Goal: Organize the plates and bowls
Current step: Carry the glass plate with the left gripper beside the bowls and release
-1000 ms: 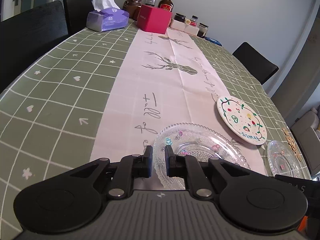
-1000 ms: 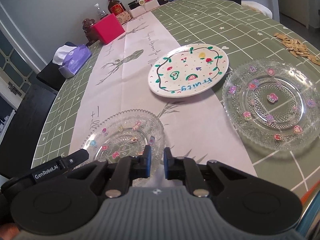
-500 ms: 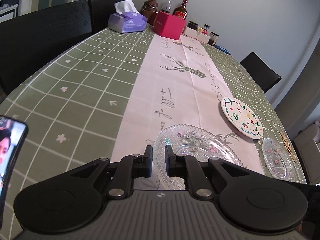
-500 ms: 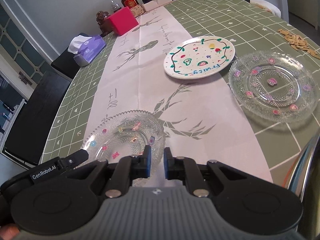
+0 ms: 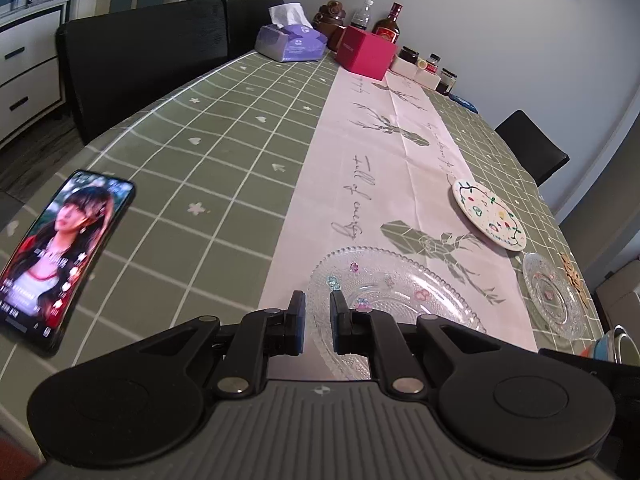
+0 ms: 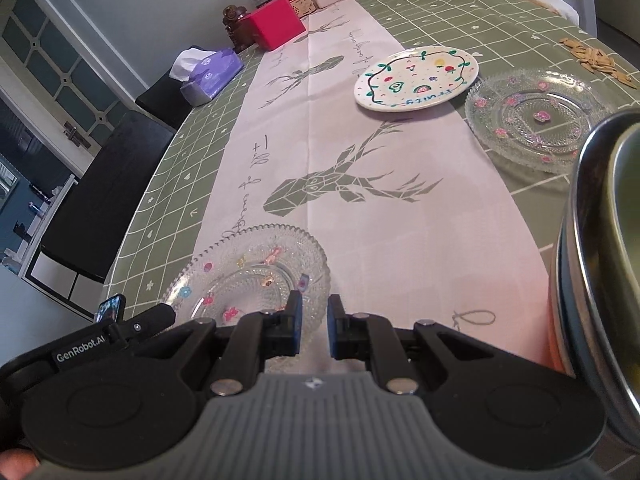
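A clear glass plate with small coloured flowers [image 5: 392, 292] [image 6: 256, 280] lies on the pink runner just ahead of both grippers. My left gripper [image 5: 317, 312] hovers at its near left rim, jaws nearly closed, holding nothing. My right gripper [image 6: 311, 320] hovers at its near right rim, jaws nearly closed, empty. A white painted plate [image 5: 488, 216] [image 6: 416, 78] lies further along the runner. A second glass plate [image 5: 554, 294] [image 6: 536, 118] lies beside it. A stack of metal-rimmed bowls [image 6: 600, 264] stands close at the right edge; it also shows in the left wrist view [image 5: 616, 346].
A lit phone [image 5: 60, 256] lies on the green tablecloth at the left. A tissue pack [image 5: 290, 42], a pink box [image 5: 366, 58], bottles and jars stand at the far end. Seeds [image 6: 596, 60] lie scattered at the right. Black chairs [image 5: 132, 60] line the table.
Both grippers have pulled back towards the table's near end. The plates look farther off, the phone has come into the left view and the bowl stack into the right view.
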A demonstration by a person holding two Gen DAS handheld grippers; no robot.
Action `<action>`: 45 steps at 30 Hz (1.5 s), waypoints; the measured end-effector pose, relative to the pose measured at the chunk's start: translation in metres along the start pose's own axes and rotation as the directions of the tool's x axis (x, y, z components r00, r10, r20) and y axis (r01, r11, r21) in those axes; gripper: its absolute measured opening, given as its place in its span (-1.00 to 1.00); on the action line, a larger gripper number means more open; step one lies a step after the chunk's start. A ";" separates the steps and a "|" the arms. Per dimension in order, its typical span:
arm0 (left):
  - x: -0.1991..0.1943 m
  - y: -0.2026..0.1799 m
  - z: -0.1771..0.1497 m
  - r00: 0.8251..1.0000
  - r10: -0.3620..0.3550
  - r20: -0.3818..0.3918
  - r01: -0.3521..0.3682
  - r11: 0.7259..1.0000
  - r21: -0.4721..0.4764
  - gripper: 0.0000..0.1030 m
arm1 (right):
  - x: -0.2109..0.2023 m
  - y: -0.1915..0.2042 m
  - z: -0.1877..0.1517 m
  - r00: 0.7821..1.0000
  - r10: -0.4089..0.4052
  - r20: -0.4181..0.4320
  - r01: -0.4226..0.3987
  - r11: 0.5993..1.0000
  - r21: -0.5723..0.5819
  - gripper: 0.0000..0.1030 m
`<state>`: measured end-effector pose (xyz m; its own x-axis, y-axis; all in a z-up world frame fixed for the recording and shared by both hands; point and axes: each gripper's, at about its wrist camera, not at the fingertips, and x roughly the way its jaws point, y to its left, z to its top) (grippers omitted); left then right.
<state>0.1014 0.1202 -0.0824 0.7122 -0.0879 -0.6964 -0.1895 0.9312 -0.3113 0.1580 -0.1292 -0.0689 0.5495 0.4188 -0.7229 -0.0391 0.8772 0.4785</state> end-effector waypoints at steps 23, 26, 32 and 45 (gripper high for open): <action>-0.006 0.010 -0.035 0.998 0.066 -0.025 -0.066 0.998 0.012 -0.74 | 0.005 0.000 -0.026 0.999 0.004 -0.050 -0.006 0.999 -0.046 -0.81; -0.006 0.008 -0.035 0.997 0.073 -0.020 -0.073 0.997 0.027 -0.74 | 0.004 0.001 -0.027 0.999 -0.002 -0.048 -0.001 0.998 -0.057 -0.80; -0.007 0.006 -0.036 0.996 0.082 -0.018 -0.081 0.996 0.046 -0.73 | 0.004 0.002 -0.027 0.999 -0.002 -0.047 -0.001 0.998 -0.066 -0.80; -0.009 -0.020 -0.031 0.985 0.171 0.009 -0.167 0.951 0.260 -0.51 | 0.003 0.013 -0.027 0.999 -0.024 -0.031 0.019 0.987 -0.161 -0.45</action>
<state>0.0779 0.0914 -0.0907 0.6759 0.0755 -0.7331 -0.1236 0.9923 -0.0117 0.1362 -0.1103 -0.0786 0.5241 0.4046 -0.7494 -0.1624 0.9113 0.3784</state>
